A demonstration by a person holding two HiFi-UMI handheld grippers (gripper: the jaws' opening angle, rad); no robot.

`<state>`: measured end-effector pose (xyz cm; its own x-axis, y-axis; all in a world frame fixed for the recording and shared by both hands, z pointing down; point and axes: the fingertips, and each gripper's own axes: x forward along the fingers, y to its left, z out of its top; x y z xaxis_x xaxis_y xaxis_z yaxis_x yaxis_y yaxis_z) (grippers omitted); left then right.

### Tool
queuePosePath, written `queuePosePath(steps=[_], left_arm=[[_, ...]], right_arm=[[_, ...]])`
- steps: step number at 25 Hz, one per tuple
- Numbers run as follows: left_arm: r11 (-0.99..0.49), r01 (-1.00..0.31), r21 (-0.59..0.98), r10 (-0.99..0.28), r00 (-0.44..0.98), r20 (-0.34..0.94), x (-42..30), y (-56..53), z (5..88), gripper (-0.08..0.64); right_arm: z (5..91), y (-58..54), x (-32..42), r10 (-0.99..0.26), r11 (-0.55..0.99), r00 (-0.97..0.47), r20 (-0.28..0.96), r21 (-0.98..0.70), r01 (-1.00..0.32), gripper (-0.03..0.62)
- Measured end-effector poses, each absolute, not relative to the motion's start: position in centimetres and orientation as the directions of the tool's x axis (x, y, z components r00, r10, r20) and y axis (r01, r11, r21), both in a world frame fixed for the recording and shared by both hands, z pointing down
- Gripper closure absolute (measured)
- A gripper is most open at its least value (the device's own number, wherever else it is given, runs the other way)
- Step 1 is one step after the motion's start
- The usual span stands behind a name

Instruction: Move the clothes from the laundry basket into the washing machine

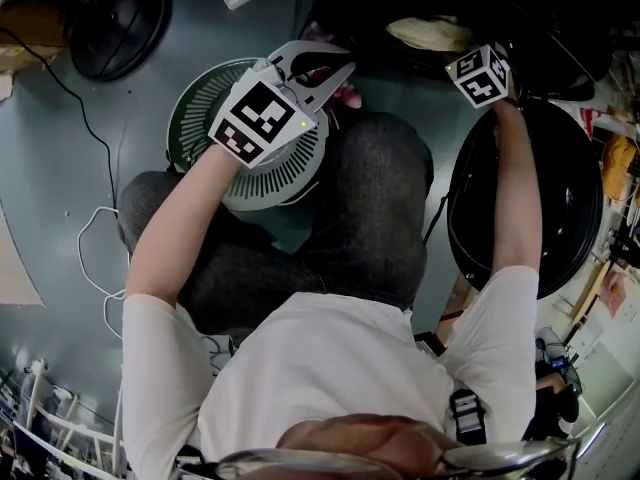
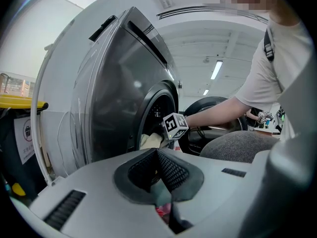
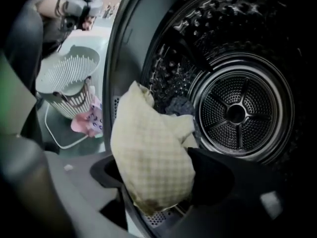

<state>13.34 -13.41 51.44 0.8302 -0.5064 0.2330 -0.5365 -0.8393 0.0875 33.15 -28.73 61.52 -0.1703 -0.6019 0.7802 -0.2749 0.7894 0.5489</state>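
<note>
My right gripper [image 3: 158, 176] is clamped on a cream checked cloth [image 3: 148, 143] at the near mouth of the washing machine [image 3: 237, 113], with a dark garment [image 3: 178, 105] farther in. My left gripper [image 2: 157, 168], jaws together and empty, hovers over the laundry basket [image 1: 200, 118] left of the machine. A pink cloth [image 3: 86, 120] lies against the basket's foot.

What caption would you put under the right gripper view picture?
Hand-held gripper holding a checked yellow cloth at the open washing machine drum.
</note>
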Motion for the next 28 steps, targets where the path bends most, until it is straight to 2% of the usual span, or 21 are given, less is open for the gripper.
queuePosePath(steps=[5,10,15,18,19,26,28], left_arm=[[-0.841,-0.534,0.086,-0.503,0.831,0.237,13.4,-13.5,51.5,0.554],[-0.839,-0.537,0.087,-0.504,0.828,0.246,13.4,-13.5,51.7,0.554],[-0.842,-0.534,0.081,-0.499,0.827,0.260,13.5,-13.4,52.1,0.554],[-0.842,-0.533,0.084,-0.498,0.827,0.259,13.5,-13.4,52.1,0.554],[-0.842,-0.533,0.083,-0.498,0.827,0.262,13.5,-13.4,52.2,0.554],[-0.840,-0.537,0.080,-0.498,0.821,0.277,13.7,-13.3,52.5,0.554],[-0.835,-0.543,0.082,-0.504,0.817,0.278,13.5,-13.4,52.5,0.554]], right_arm=[[60.5,-26.8,32.6,-0.572,0.804,-0.265,0.777,0.465,-0.371,0.209],[60.0,-25.5,32.5,-0.544,0.792,-0.387,0.744,0.303,-0.530,0.184],[59.5,-25.8,32.5,-0.597,0.720,-0.469,0.651,0.177,-0.671,0.156],[59.3,-27.0,33.3,-0.658,0.647,-0.449,0.605,0.150,-0.747,0.158],[59.5,-27.5,33.7,-0.677,0.626,-0.425,0.600,0.166,-0.762,0.169],[60.4,-30.9,34.4,-0.774,0.549,-0.303,0.556,0.353,-0.758,0.438],[60.5,-31.9,34.3,-0.796,0.533,-0.279,0.537,0.404,-0.743,0.469]])
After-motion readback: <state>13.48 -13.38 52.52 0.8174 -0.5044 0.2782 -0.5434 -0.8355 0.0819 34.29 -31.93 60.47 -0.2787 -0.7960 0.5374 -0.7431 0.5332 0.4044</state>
